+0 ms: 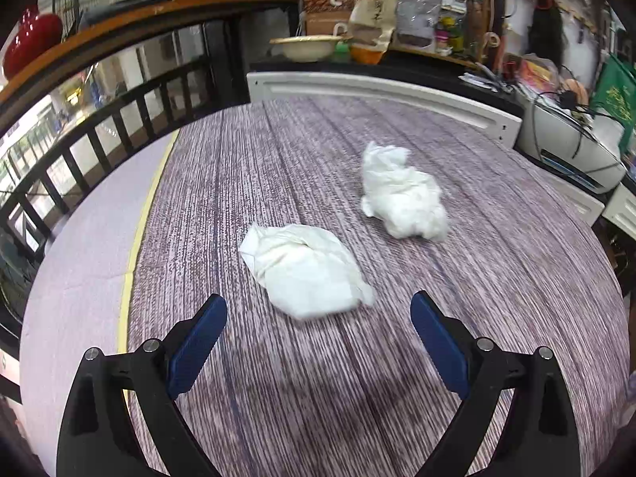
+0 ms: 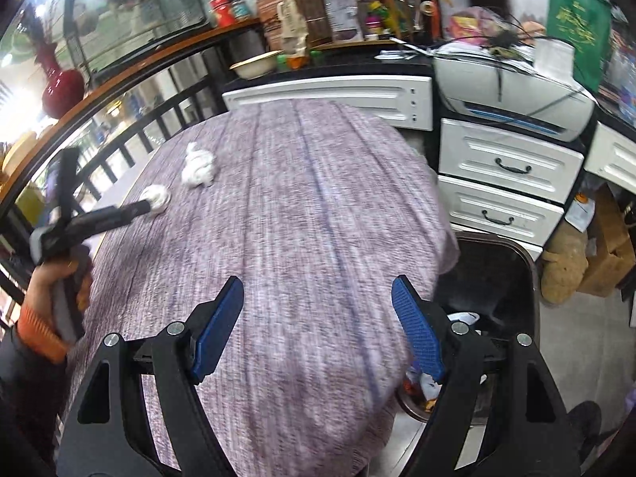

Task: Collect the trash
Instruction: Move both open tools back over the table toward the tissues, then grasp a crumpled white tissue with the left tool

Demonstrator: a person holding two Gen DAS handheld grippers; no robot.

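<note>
Purple-grey striped cloth covers the bench (image 1: 302, 397), and on it lie the two things I am after: a crumpled white tissue wad (image 1: 306, 270) close ahead of me and a second crumpled tissue (image 1: 401, 194) farther back and a little to my right, the two near each other but not touching.

My left gripper (image 1: 318, 314) is spread wide and holds nothing. The near wad sits just beyond the blue fingers (image 1: 196, 344), roughly between their lines but slightly toward the left one — its nearest edge is not yet inside the gap. To do this well, I judge I should ease forward and down until the wad is fully between the pads, keep the tips skimming above the cloth so I do not pinch a fold of it, then close on the thick middle of the wad, not a loose corner that could tear or slip.

My right gripper (image 2: 318, 310) is likewise splayed and empty, hovering over the near end of the bench, well apart from both tissues. Just to its right, beside the bench's edge, stands a dark trash bin (image 2: 524, 262) with scraps already inside — the likely drop point. Behind the bench are white drawers (image 2: 505, 167) and a printer (image 2: 516, 107).
</note>
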